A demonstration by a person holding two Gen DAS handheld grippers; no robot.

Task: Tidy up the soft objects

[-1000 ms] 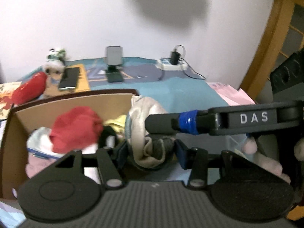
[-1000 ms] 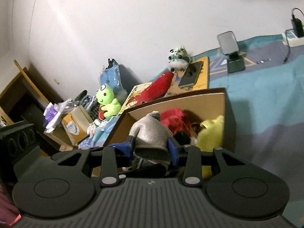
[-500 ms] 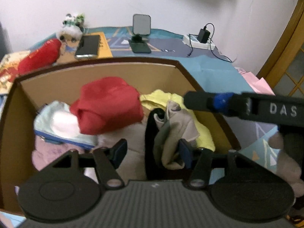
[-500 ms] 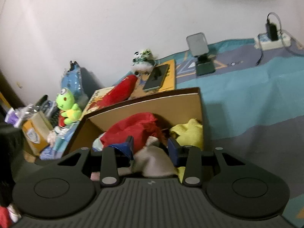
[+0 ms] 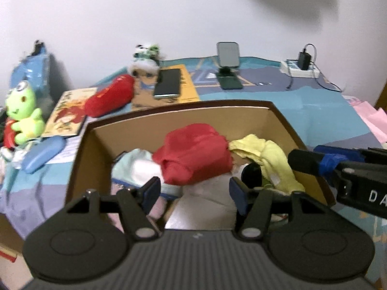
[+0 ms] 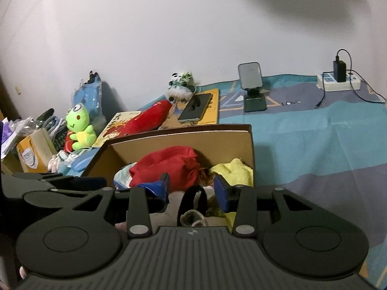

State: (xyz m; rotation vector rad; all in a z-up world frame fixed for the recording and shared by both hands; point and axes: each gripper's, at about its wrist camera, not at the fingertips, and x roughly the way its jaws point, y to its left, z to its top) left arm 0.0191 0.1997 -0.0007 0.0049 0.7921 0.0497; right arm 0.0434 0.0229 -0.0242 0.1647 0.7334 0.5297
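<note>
Left gripper (image 5: 194, 191) hovering over cardboard box (image 5: 244, 114) at frame centre, fingers spread wide, gripping nothing. Right gripper (image 6: 191, 189) also hanging over the box, lower centre of its frame, fingers apart and empty; also poking in at right edge of the left view. Lying inside the box: red cloth (image 5: 193, 157) at centre, yellow cloth (image 5: 268, 157) just right of it, pale blue-white item (image 5: 135, 164) left, black-and-beige sock (image 6: 193, 205) sitting below the right fingers. Sitting outside the box, upper left: green frog plush (image 6: 79, 128), red plush (image 6: 147, 120), phone (image 6: 196, 107). Standing upper right: phone stand (image 6: 251, 87), power strip (image 6: 338, 82).
</note>
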